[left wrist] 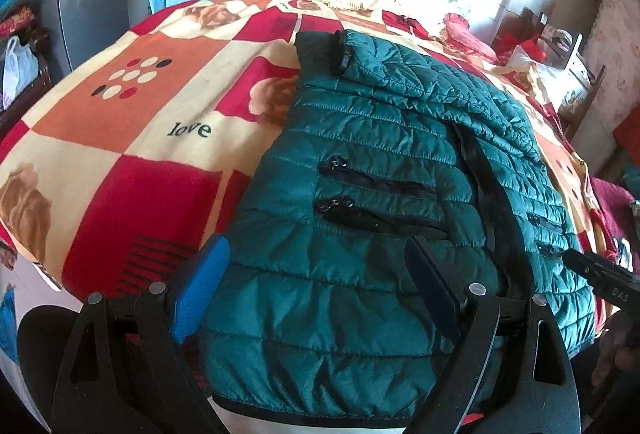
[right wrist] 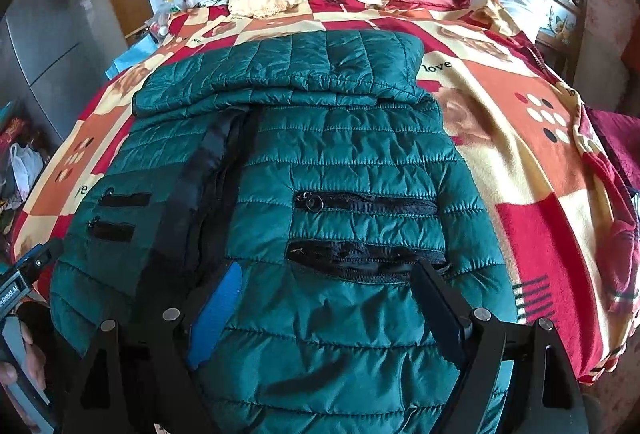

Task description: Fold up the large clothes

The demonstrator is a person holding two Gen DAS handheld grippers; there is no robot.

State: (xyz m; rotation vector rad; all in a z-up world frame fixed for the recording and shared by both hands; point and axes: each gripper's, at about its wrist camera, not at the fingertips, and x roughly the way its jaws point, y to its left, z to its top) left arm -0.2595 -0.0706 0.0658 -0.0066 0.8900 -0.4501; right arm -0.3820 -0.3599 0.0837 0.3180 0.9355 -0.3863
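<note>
Showing one jacket, four pockets.

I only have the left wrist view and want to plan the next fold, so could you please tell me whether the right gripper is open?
Observer: Yes, the right gripper is open, its fingers spread over the lower front of the green puffer jacket, with nothing pinched.
Operator: Thank you. Are the pockets on that panel zipped?
Observer: The upper pocket is zipped, but the lower pocket gapes open.
</note>
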